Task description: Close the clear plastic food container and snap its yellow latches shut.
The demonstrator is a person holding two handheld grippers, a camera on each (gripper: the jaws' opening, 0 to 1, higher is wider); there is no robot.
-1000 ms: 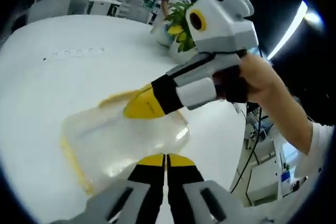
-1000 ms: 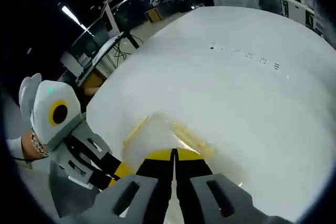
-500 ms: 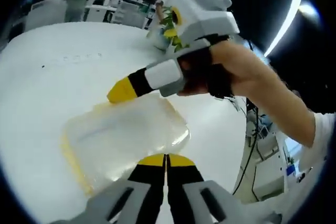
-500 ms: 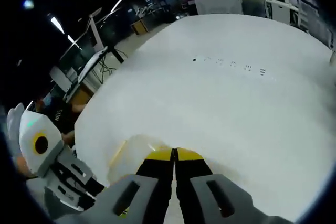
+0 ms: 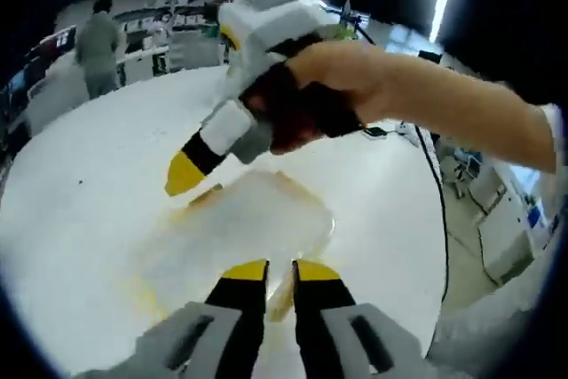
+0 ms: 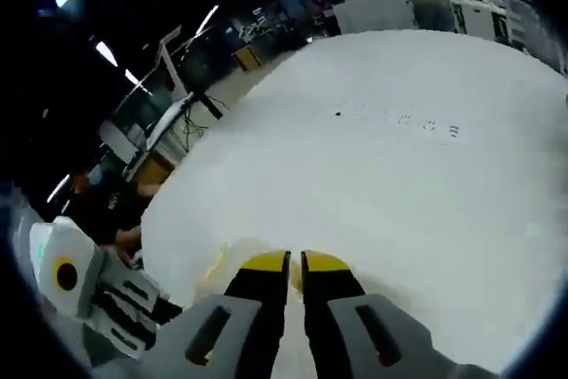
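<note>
- In the left gripper view my left tongs (image 5: 280, 270) rise from the bottom edge, yellow tips a small gap apart, holding nothing.
- Just past those tips lies the container (image 5: 253, 228), clear and blurred, flat on the white desk (image 5: 89, 184).
- A yellow latch (image 5: 282, 295) shows between and just beyond my left tips; I cannot tell whether it is snapped down.
- Another pale yellow edge runs along the container's far side, near the other tongs' tip.
- My right tongs (image 5: 185, 171) come in from above in this view, yellow tip pointing down at the container's far left corner; I cannot tell whether it touches.
- My hand (image 5: 311, 99) grips their handle, forearm running off to the right.
- In the right gripper view my right tongs (image 6: 294, 262) stand with tips nearly together, a thin slit between them, gripping nothing.
- A bit of the container shows just left of those tips, at the desk's near edge.
- My left tongs' body sits low at the left of that view.
- Far across the desk is a row of small dark marks (image 6: 399, 120).
- Beyond the desk a person (image 5: 94, 45) stands among shelves.
</note>
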